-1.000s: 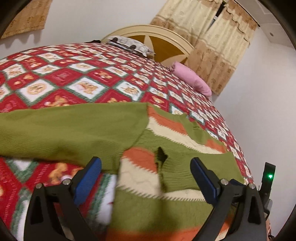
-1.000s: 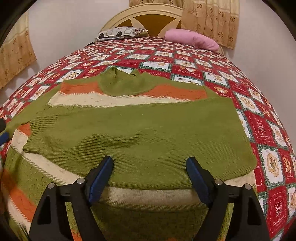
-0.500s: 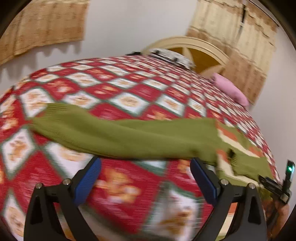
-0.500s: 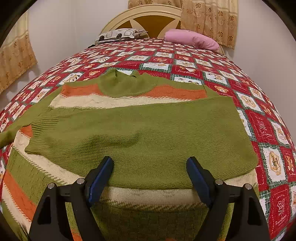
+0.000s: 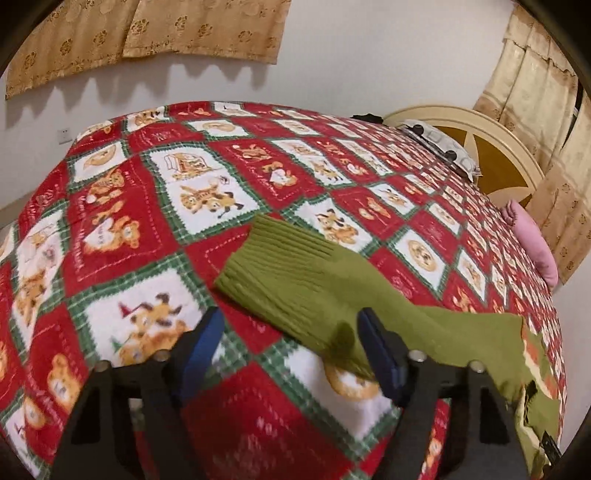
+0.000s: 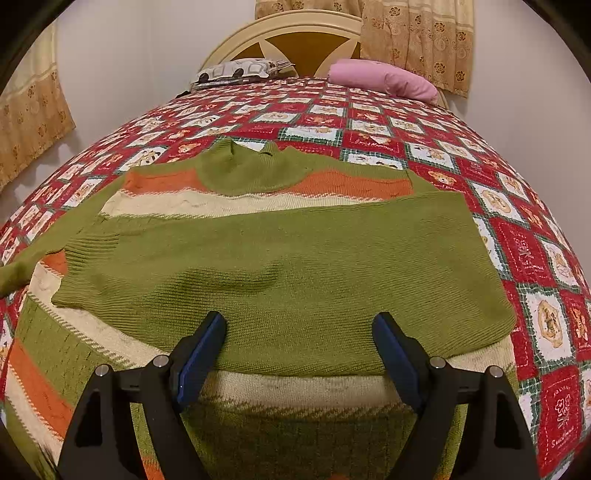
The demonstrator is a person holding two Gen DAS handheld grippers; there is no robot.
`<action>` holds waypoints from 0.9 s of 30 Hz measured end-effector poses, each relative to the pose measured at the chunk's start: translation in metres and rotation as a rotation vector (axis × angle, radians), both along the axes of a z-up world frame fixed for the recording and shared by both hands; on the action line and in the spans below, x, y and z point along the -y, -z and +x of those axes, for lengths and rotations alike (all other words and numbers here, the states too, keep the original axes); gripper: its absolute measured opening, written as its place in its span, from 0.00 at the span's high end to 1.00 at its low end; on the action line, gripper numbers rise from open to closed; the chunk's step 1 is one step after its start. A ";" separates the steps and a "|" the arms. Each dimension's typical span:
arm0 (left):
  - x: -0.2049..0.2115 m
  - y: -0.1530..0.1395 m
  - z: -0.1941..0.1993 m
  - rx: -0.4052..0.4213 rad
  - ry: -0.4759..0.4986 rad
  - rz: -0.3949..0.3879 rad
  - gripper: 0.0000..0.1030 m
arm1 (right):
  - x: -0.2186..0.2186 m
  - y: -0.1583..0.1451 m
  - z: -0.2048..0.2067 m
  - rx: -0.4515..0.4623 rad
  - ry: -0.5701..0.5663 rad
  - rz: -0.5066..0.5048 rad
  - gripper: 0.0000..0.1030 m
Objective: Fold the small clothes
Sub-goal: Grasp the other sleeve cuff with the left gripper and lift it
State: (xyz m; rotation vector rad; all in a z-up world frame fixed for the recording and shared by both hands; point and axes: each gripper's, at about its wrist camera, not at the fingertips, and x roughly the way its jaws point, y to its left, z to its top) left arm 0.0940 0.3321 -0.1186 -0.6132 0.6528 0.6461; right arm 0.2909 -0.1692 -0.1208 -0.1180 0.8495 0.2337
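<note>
A green knitted sweater (image 6: pixel 295 258) with orange and cream stripes lies flat on the bed, one sleeve folded across its body. Its other sleeve (image 5: pixel 295 288) stretches out over the quilt and ends in a ribbed cuff (image 5: pixel 266 254). My left gripper (image 5: pixel 291 343) hovers at this sleeve near the cuff. Its jaws are closing, with the sleeve's near edge between them and the pads not pressing on it. My right gripper (image 6: pixel 299 347) stands open over the lower edge of the folded sleeve, holding nothing.
The bed is covered by a red, white and green cartoon quilt (image 5: pixel 129 229). A pink pillow (image 6: pixel 384 79) and a patterned pillow (image 6: pixel 236 70) lie by the cream headboard (image 6: pixel 295 22). Walls with tan curtains (image 5: pixel 147 33) stand close around the bed.
My left gripper has swept left along the outstretched sleeve, from the sweater's body out to the cuff, and its jaws have narrowed. The right gripper and the sweater's body have stayed put.
</note>
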 end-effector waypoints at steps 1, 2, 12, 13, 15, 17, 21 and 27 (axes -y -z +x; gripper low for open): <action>-0.004 0.002 0.002 -0.003 -0.004 0.000 0.39 | 0.000 0.000 0.000 0.000 0.000 0.000 0.20; -0.006 0.005 0.006 -0.006 -0.007 -0.001 0.41 | 0.000 0.000 0.000 0.000 0.000 0.000 0.20; -0.014 -0.018 -0.003 0.116 0.022 0.024 0.93 | 0.001 0.000 0.000 0.001 0.000 0.000 0.20; -0.013 -0.024 -0.006 0.136 0.026 0.028 0.93 | 0.000 0.000 0.001 0.001 0.000 0.000 0.20; -0.012 -0.035 -0.011 0.185 0.040 0.020 0.93 | 0.000 0.000 0.001 0.001 0.000 0.001 0.20; -0.010 -0.047 -0.014 0.210 0.053 0.025 0.93 | 0.000 0.000 0.000 0.001 0.000 0.000 0.20; -0.007 -0.073 -0.015 0.265 0.068 0.022 0.93 | 0.000 0.000 0.001 0.001 0.000 0.000 0.20; 0.018 -0.116 -0.002 0.387 0.164 0.027 0.93 | 0.001 0.000 0.001 0.001 -0.001 0.002 0.20</action>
